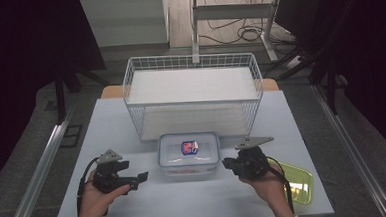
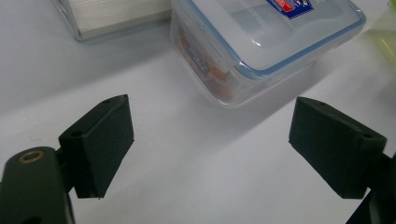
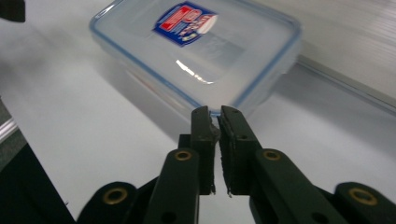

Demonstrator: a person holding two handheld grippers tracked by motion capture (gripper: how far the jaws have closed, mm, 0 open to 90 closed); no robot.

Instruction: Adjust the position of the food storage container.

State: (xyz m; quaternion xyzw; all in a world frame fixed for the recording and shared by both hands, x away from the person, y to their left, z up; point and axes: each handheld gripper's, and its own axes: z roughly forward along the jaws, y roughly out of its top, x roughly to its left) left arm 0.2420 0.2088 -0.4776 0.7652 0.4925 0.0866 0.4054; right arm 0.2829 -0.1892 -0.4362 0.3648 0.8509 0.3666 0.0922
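the left gripper (image 1: 143, 178), at 8 o'clock on the table (image 1: 112, 128), has its jaws spread wide with nothing between them. the right gripper (image 1: 226, 163), at 4 o'clock, has its jaws nearly together, a thin slit left, holding nothing, tips just short of the box's corner. a yellow-green lid (image 1: 299, 182) lies at 4 o'clock near the edge. between the grippers sits the clear lidded food box (image 1: 189, 154), blue-sealed, with red-orange contents dimly seen inside. beyond, at 12 o'clock, stands a white wire basket (image 1: 193, 96) with a white liner.
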